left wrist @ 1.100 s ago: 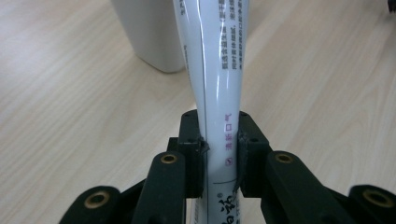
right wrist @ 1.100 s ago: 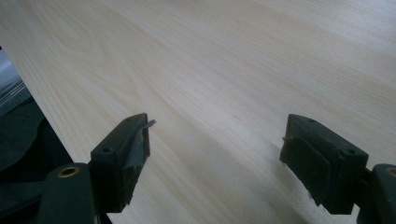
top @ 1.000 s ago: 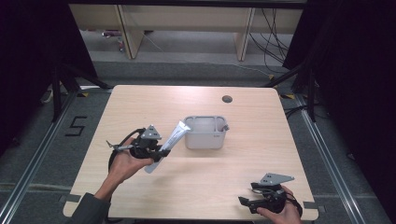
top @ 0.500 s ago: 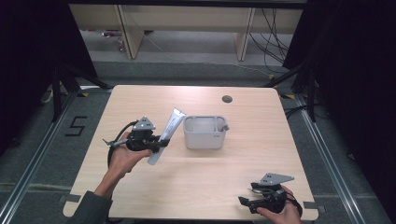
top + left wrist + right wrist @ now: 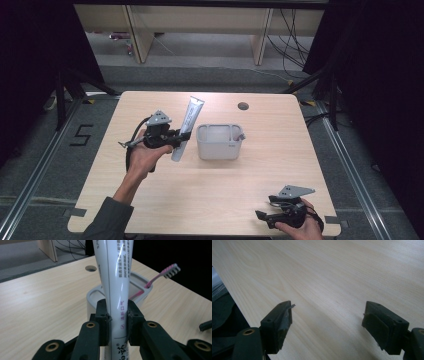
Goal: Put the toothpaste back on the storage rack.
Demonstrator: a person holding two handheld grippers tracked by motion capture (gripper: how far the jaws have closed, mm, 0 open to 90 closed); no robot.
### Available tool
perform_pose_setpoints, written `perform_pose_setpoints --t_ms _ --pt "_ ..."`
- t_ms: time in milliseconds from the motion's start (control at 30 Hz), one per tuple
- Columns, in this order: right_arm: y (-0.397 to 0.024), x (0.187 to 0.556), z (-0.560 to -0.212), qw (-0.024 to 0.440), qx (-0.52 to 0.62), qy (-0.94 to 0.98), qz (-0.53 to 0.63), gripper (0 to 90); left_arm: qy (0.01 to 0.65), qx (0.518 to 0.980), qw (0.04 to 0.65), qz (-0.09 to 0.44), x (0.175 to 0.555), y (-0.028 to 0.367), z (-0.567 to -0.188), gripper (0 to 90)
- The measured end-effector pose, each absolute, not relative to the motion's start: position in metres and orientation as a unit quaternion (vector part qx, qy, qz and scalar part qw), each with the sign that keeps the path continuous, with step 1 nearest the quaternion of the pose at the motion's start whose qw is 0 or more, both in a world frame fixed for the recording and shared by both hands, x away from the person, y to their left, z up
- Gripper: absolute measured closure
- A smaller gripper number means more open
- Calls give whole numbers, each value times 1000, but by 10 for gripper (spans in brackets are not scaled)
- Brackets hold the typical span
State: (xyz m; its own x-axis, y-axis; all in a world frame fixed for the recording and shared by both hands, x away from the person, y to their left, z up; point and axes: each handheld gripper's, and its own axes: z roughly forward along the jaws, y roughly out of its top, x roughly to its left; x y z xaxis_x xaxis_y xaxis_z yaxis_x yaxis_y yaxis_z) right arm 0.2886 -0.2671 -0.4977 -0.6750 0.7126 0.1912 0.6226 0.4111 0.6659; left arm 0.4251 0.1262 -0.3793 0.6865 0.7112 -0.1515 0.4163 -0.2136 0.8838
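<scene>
I hold the left gripper (image 5: 176,138) above the left half of the table (image 5: 215,200), its jaws clamped on a white toothpaste tube (image 5: 186,127); in the left gripper view the pads (image 5: 104,322) pinch the tube (image 5: 117,290) on both sides. The tube stands tilted, lifted off the wood, just beside the left wall of the grey toothbrush holder (image 5: 218,145). The holder sits near the table's middle, slightly toward the far edge, with a pink toothbrush (image 5: 160,275) leaning out of its right compartment.

The right gripper (image 5: 267,216) rests at the near right corner, jaws spread wide with nothing between them, bare wood under them in the right gripper view (image 5: 327,312).

The tabletop is light wood grain with rounded corners and a round cable hole (image 5: 243,106) near the far edge. Grey floor around it carries a taped "5" (image 5: 81,135) to the left and metal rails (image 5: 30,175) along both sides. Beyond the far edge stand wooden furniture legs (image 5: 137,35) and loose cables (image 5: 292,40); black curtains (image 5: 380,75) flank the sides.
</scene>
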Motion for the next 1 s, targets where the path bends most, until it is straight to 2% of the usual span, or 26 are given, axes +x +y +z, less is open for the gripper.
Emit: perform_pose_setpoints --t_ms 400,1000 --pt "-268 289 -497 58 400 838 368 236 360 747 538 151 441 98 -358 754" --pt "-269 290 -497 57 397 838 370 236 366 742 537 166 463 68 -348 754"
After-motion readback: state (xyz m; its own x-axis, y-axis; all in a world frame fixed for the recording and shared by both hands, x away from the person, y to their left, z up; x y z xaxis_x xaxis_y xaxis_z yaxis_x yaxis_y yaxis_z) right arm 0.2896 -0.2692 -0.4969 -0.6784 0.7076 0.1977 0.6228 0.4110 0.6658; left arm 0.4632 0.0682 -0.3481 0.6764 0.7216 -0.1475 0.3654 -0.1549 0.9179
